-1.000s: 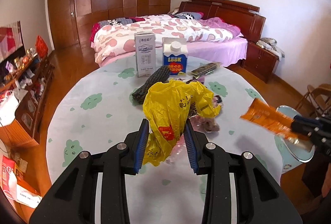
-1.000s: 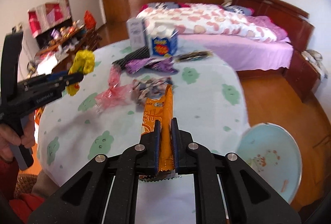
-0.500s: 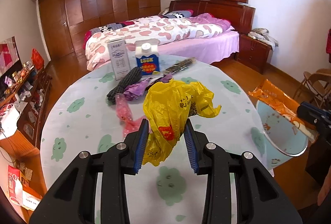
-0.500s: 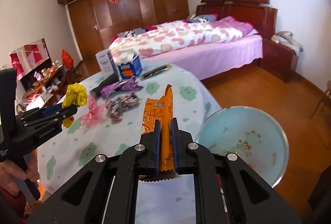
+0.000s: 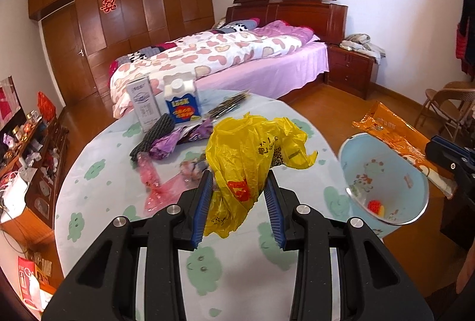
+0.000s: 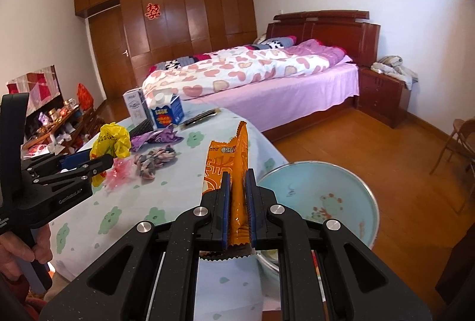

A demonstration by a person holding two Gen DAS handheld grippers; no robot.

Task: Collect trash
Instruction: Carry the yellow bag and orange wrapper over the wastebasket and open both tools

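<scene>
Yellow plastic bag [image 5: 255, 155] clamped in left gripper [image 5: 239, 196] above worktop [image 5: 98, 202], orange snack wrapper [image 6: 234, 172] pinched in right gripper [image 6: 237, 202] over light-blue bin [image 6: 326, 196] beside worktop, pink wrapper [image 5: 154, 181], purple wrapper [image 5: 175, 140] and milk carton [image 5: 181, 104] left scattered beyond the bag.

Crinkled glossy plastic yellow bag [image 5: 252, 155], shiny foil-like orange wrapper [image 6: 234, 172], smooth enamel-looking bin [image 5: 386, 181], polished wooden wardrobe [image 5: 142, 21].

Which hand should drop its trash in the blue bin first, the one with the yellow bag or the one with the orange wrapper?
Probably the right gripper. Its orange wrapper hangs right beside the blue bin. The left gripper holds the yellow bag over the table.
</scene>
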